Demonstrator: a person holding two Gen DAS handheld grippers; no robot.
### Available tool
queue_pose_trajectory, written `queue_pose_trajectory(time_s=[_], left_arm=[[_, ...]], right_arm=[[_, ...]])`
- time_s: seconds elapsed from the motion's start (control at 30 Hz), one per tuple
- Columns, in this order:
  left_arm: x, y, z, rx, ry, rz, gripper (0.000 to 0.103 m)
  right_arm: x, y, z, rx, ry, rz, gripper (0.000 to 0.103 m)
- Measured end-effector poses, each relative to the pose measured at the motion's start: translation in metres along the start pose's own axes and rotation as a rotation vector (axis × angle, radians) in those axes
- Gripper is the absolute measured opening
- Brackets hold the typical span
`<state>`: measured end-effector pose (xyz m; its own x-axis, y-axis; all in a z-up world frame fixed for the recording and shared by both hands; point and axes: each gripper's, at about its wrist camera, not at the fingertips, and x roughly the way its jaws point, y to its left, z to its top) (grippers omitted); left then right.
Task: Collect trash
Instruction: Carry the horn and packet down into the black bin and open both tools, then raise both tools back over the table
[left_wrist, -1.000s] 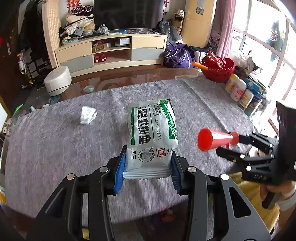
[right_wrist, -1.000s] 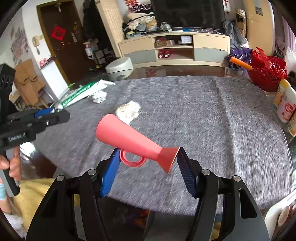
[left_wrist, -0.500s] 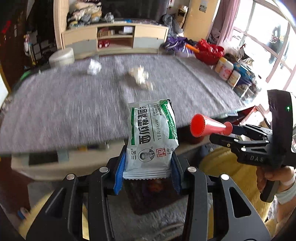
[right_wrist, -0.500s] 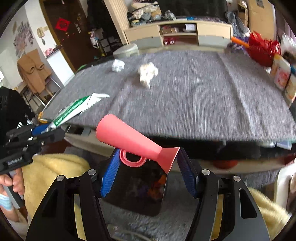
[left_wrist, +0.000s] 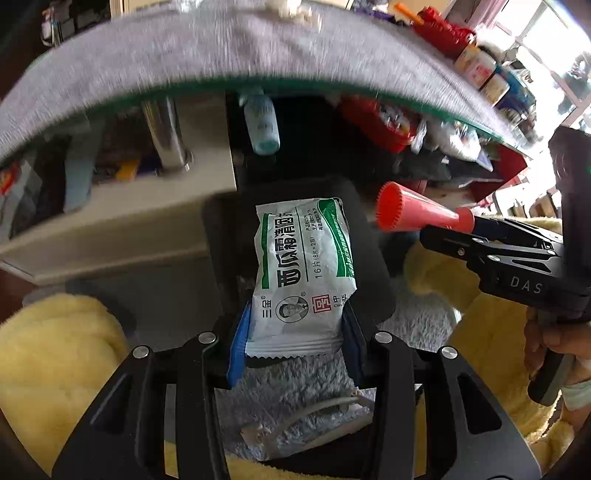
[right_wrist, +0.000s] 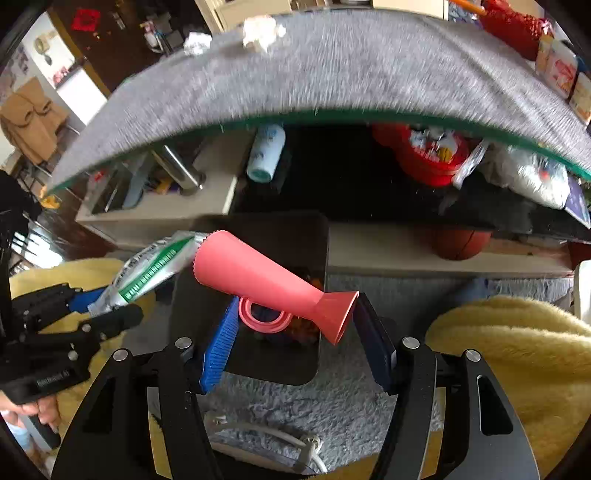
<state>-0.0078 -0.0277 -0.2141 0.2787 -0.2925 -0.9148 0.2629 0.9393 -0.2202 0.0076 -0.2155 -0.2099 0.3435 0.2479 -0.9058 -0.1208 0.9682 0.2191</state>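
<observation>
My left gripper (left_wrist: 294, 332) is shut on the lower end of a green-and-white packet (left_wrist: 303, 266), which stands upright between its blue pads. Shut across a red plastic horn (right_wrist: 266, 280) is my right gripper (right_wrist: 295, 328), with the horn lying slantwise between the pads. Both hang over a black bin (right_wrist: 280, 369) on the floor, below the table's front edge. The left wrist view shows the horn (left_wrist: 417, 218) and right gripper (left_wrist: 447, 236) at right above the bin (left_wrist: 221, 229). The right wrist view shows the packet (right_wrist: 155, 266) and left gripper (right_wrist: 110, 306) at left.
The grey-clothed table (right_wrist: 351, 66) arches above, with two crumpled tissues (right_wrist: 262, 31) at its far side and bottles (left_wrist: 476, 66) at right. Its lower shelf holds a bottle (right_wrist: 266, 155), a red tin (right_wrist: 428, 155) and a basketball (right_wrist: 461, 243). Yellow fleece (right_wrist: 517, 350) flanks the bin; a white cable (right_wrist: 258, 432) lies on the rug.
Both grippers came down from over the tabletop, past its front edge, to above the black bin. Packet and horn stay gripped as before.
</observation>
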Motion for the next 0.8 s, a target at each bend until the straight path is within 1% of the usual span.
queue_pose_trajectory(time_s=[0.2,0.43,0.47,0.53,0.6,0.63,0.7,0.73,0.8], left_arm=[[0.026,0.0,-0.006,-0.002,0.065,-0.002,0.04],[0.039,0.002,-0.006,-0.014,0.095,-0.022,0.042],[0.039,0.002,-0.005,-0.016,0.098,-0.03,0.043],[0.04,0.003,-0.005,-0.02,0.1,-0.041,0.051],[0.04,0.004,-0.004,-0.023,0.1,-0.039,0.06],[0.04,0.005,-0.003,-0.026,0.1,-0.036,0.062],[0.038,0.008,-0.002,-0.034,0.098,-0.022,0.07],[0.036,0.01,-0.001,-0.035,0.095,-0.014,0.072],[0.03,0.013,0.002,-0.036,0.082,0.011,0.081]], right_arm=[[0.021,0.001,-0.001,0.01,0.039,0.024,0.064],[0.033,0.003,0.003,0.032,0.072,0.064,0.064],[0.035,0.003,0.004,0.039,0.078,0.075,0.064],[0.036,0.004,0.006,0.047,0.083,0.085,0.064],[0.037,0.004,0.008,0.054,0.08,0.086,0.07],[0.036,0.004,0.009,0.057,0.075,0.082,0.071],[0.035,0.002,0.011,0.061,0.068,0.072,0.077],[0.033,0.0,0.012,0.066,0.061,0.061,0.077],[0.03,-0.004,0.015,0.071,0.052,0.044,0.078]])
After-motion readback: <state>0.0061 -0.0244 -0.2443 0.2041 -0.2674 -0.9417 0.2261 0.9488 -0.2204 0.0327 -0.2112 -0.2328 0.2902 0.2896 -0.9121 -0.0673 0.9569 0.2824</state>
